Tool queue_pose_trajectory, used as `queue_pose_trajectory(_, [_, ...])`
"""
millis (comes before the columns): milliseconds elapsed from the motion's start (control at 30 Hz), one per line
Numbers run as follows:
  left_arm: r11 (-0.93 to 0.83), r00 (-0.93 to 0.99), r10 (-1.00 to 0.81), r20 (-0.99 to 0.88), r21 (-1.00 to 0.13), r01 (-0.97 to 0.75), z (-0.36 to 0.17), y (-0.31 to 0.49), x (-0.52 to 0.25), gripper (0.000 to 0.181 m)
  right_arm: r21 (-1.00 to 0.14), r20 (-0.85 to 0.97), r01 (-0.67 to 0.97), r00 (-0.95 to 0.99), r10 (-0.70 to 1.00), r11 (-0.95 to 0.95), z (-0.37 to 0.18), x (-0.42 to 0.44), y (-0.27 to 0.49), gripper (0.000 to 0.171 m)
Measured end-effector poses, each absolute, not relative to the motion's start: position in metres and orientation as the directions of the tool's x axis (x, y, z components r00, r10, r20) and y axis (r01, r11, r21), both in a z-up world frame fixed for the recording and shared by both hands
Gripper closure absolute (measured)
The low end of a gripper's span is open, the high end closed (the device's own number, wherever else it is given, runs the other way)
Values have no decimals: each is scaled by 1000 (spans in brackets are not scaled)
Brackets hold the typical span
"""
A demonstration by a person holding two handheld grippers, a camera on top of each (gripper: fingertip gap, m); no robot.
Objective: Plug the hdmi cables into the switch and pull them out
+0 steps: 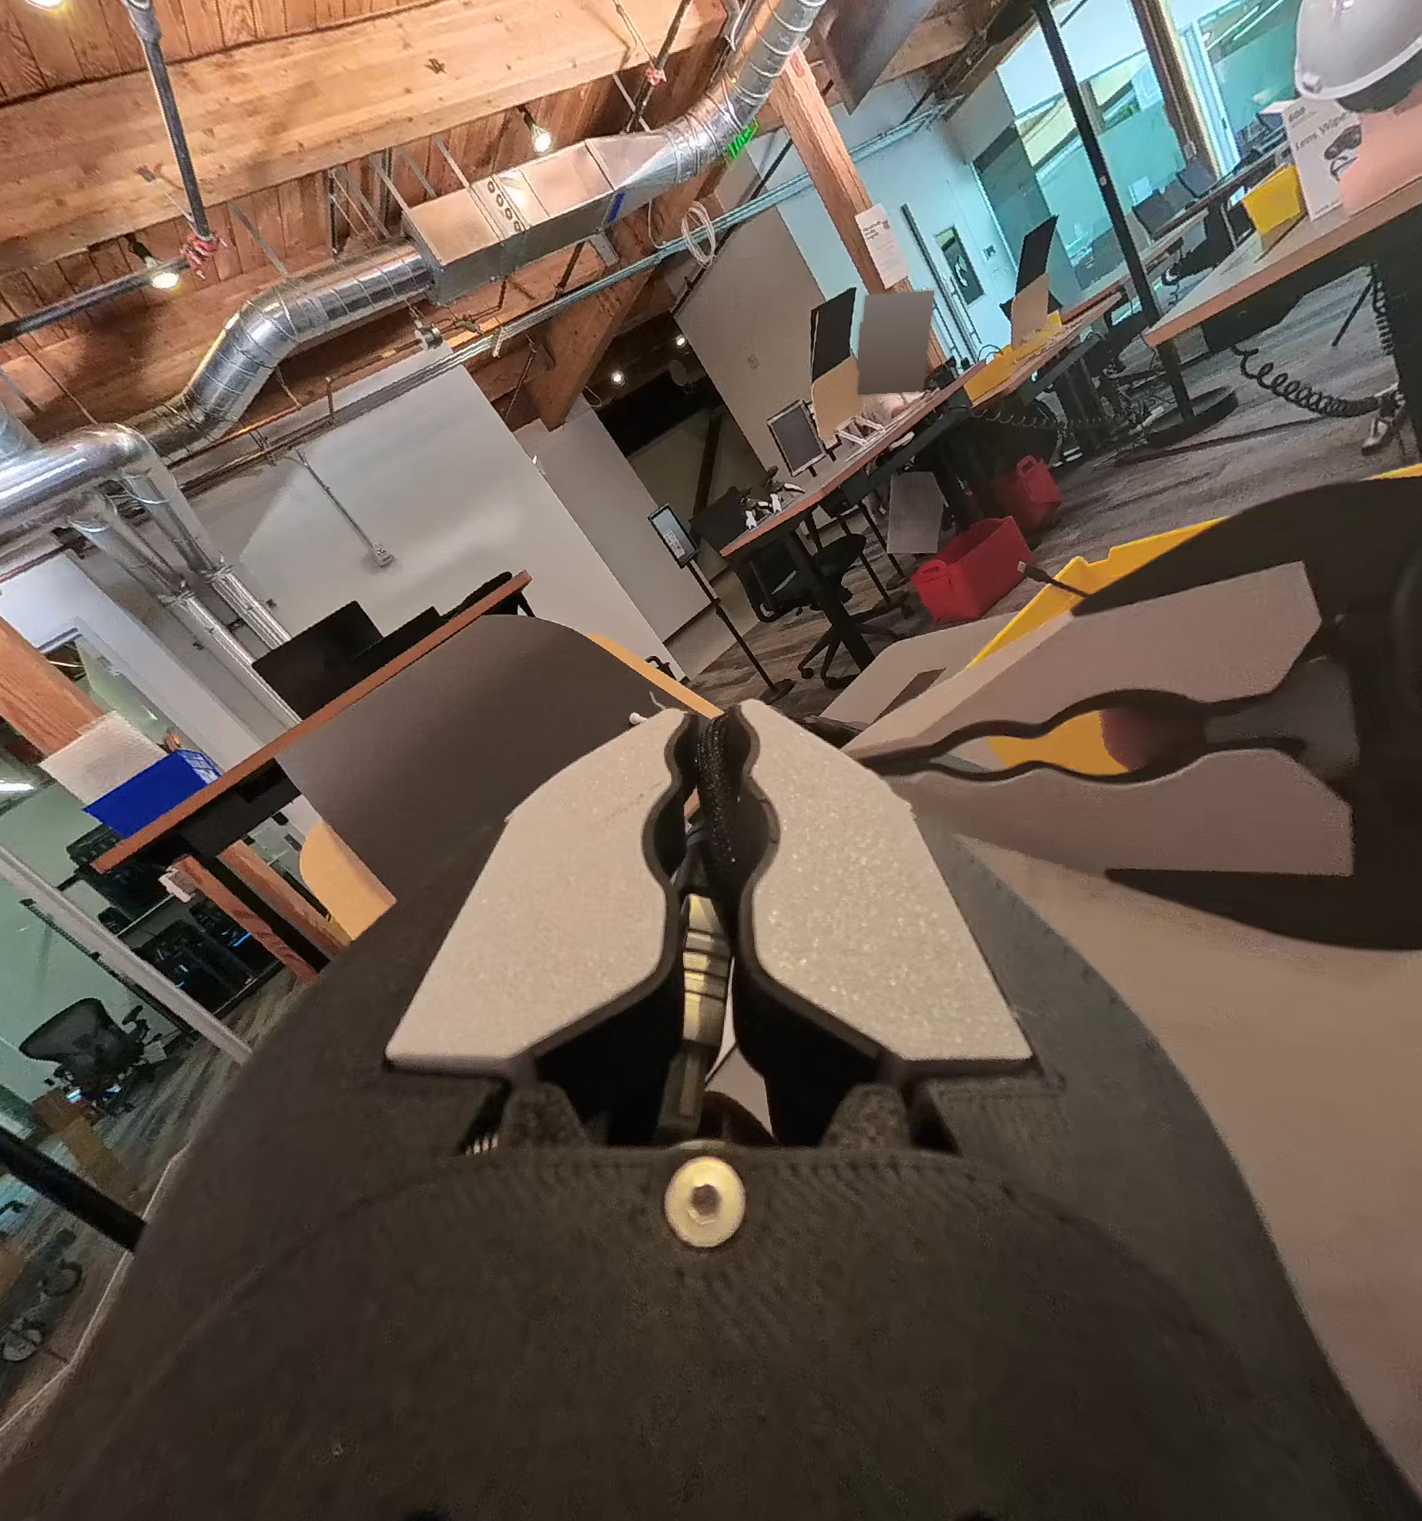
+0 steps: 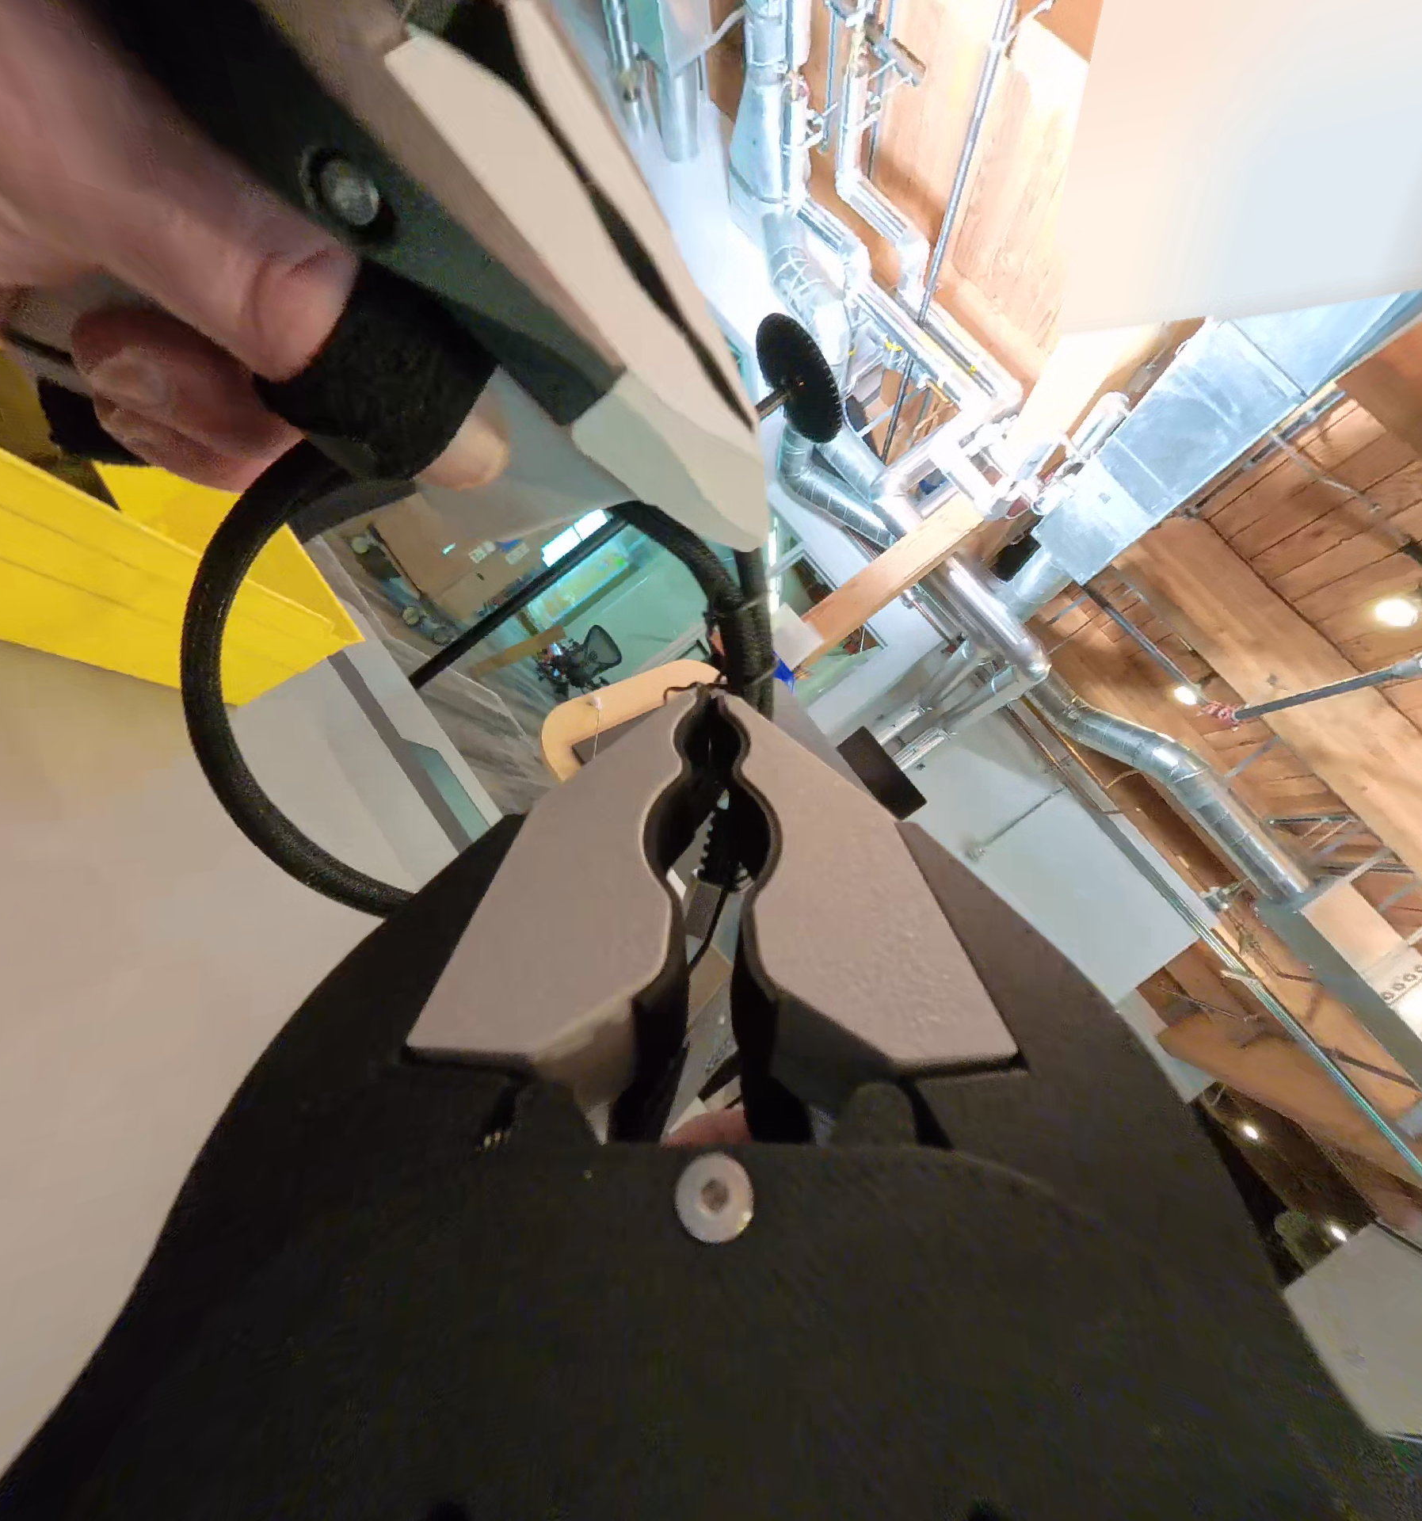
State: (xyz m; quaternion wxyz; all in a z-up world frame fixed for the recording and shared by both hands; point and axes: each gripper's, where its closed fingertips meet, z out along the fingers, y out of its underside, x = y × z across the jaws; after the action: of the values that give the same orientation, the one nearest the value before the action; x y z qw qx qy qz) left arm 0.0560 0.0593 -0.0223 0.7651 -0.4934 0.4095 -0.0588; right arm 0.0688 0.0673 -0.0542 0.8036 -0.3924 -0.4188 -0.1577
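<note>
**Tech 1:** Left wrist view status. What does the left gripper [image 1: 711,724] hold?

**Tech 2:** Its grey fingers [image 1: 559,913] are clenched on a black braided HDMI cable [image 1: 717,790]. The braid runs through the wavy gap between them, and the cable's metal plug [image 1: 703,979] sits lower in the same gap, near the pivot screw [image 1: 704,1203].

**Tech 1:** Is the right gripper in that view?

**Tech 2:** Yes, at the right edge, lying sideways, its tips close to the left gripper's tips. A thin dark cord [image 1: 987,728] follows its closed seam.

**Tech 1:** Right wrist view?

**Tech 2:** The right gripper [image 2: 711,700] is pressed together at the tips. A thin black cord [image 2: 720,848] and a dark ribbed part sit in the gap between the fingers [image 2: 584,905]. Whether that part is a second plug cannot be told.

**Tech 1:** The cable's path?

**Tech 2:** The braided cable loops [image 2: 213,700] from below the left gripper [image 2: 752,486], upper left, round toward the right gripper's tips. A hand [image 2: 139,272] in a black finger wrap grips the left tool.

**Tech 1:** The switch?

**Tech 2:** Not identifiable in either view. Both tools are raised above the pale counter [image 2: 98,1029], with a yellow bin [image 2: 115,568] on it.
</note>
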Motion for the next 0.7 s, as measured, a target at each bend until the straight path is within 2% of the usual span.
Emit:
queue_pose_trajectory(133, [498, 661, -504, -557, -812, -304, -22, 60, 55, 176, -478, 805, 600, 592, 46, 641, -50, 70, 67, 171])
queue_pose_trajectory(200, [499, 658, -505, -558, -812, -305, -22, 59, 56, 176, -431, 835, 640, 551, 11, 636, -55, 68, 69, 151])
queue_pose_trajectory(267, [498, 658, -507, -557, -812, -303, -22, 58, 56, 176, -379, 867, 682, 499, -18, 626, -62, 63, 72, 148])
queue_pose_trajectory(500, [495, 658, -515, -549, -817, -295, -21, 56, 57, 176, -319, 868, 716, 483, -111, 621, -60, 64, 77, 158])
queue_pose_trajectory(700, [494, 659, -517, -547, -819, -293, -22, 56, 57, 176, -318, 860, 709, 496, -124, 629, -56, 64, 75, 171])
